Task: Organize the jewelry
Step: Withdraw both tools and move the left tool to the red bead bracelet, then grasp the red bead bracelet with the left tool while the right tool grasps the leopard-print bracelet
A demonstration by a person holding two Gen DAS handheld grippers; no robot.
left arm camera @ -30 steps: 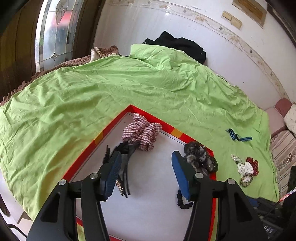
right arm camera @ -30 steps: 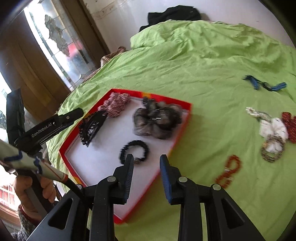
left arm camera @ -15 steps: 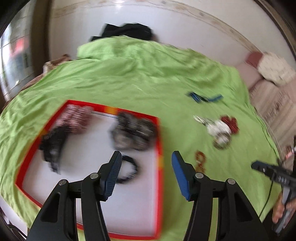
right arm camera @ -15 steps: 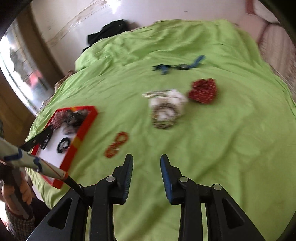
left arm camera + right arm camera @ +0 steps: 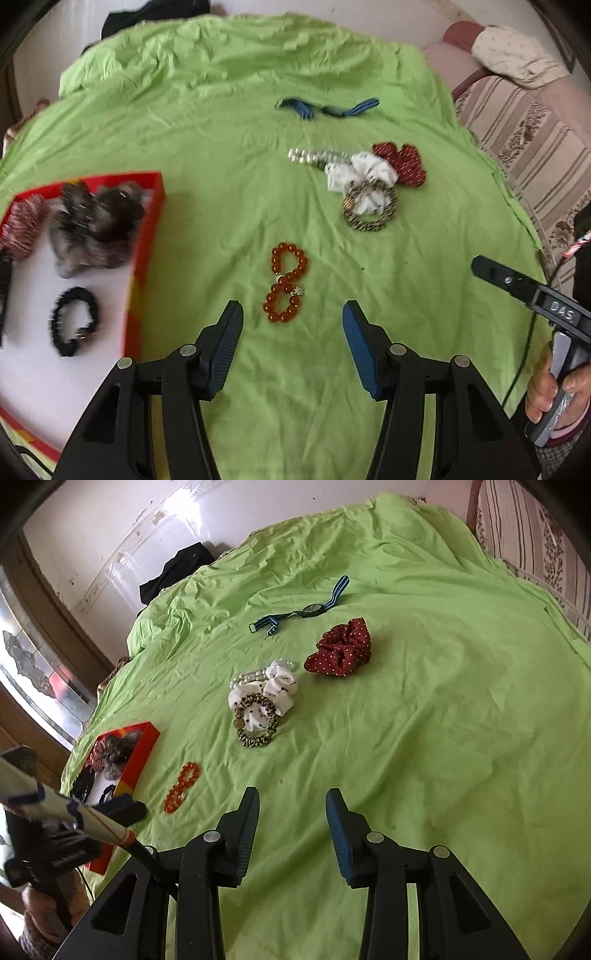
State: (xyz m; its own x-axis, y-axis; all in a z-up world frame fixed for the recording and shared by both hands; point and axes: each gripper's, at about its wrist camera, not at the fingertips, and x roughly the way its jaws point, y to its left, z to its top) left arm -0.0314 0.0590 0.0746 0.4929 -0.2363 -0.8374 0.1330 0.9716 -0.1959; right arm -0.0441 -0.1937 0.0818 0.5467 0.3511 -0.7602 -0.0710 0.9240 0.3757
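Observation:
An orange bead bracelet [image 5: 286,282] lies twisted in a figure eight on the green sheet, just beyond my open, empty left gripper [image 5: 291,319]; it also shows in the right wrist view [image 5: 181,787]. A red-rimmed white tray [image 5: 142,254] at the left holds a furry dark scrunchie [image 5: 96,227], a plaid scrunchie [image 5: 20,227] and a black hair tie [image 5: 74,321]. My right gripper [image 5: 291,810] is open and empty above bare sheet. Farther off lie a leopard hair tie [image 5: 256,718] on a white scrunchie [image 5: 280,686], a pearl string [image 5: 245,677], a red dotted scrunchie [image 5: 341,648] and a blue-strapped watch [image 5: 312,609].
The green sheet [image 5: 443,720] covers the whole bed. A striped sofa [image 5: 532,136] stands at the right, a dark garment [image 5: 177,570] lies at the far edge by the white wall, and a stained-glass window [image 5: 33,675] is at the left.
Both grippers have swung right, away from the tray toward the loose items on the sheet. The left now faces the orange bracelet. The right gripper's jaws have opened wider.

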